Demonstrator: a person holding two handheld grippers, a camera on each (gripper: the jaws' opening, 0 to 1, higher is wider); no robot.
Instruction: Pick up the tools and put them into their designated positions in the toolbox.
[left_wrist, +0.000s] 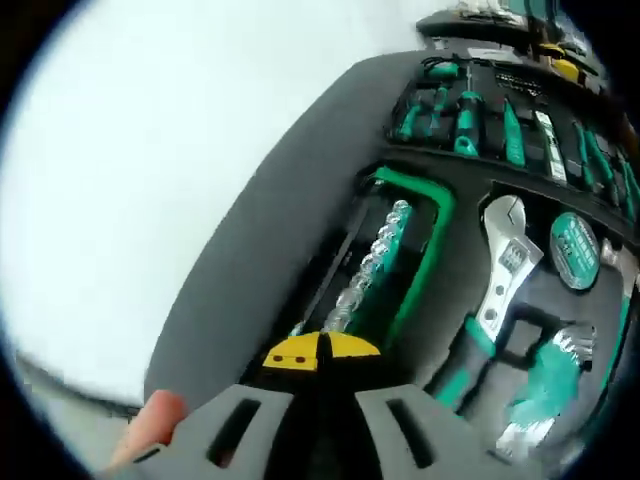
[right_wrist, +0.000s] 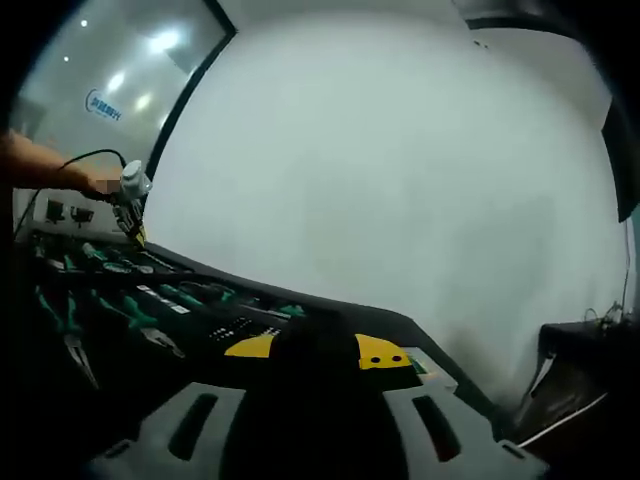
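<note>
Left gripper (left_wrist: 320, 352) hangs above toolbox (left_wrist: 300, 200); socket row (left_wrist: 372, 262) runs lengthwise straight ahead, wrench (left_wrist: 505, 265) right. Both grippers' opening: cannot tell.

The left tongs (left_wrist: 320, 352) hover over the toolbox (left_wrist: 300, 200), yellow tips nearly touching. The right tongs (right_wrist: 318, 352) sit above it, gap unclear.
</note>
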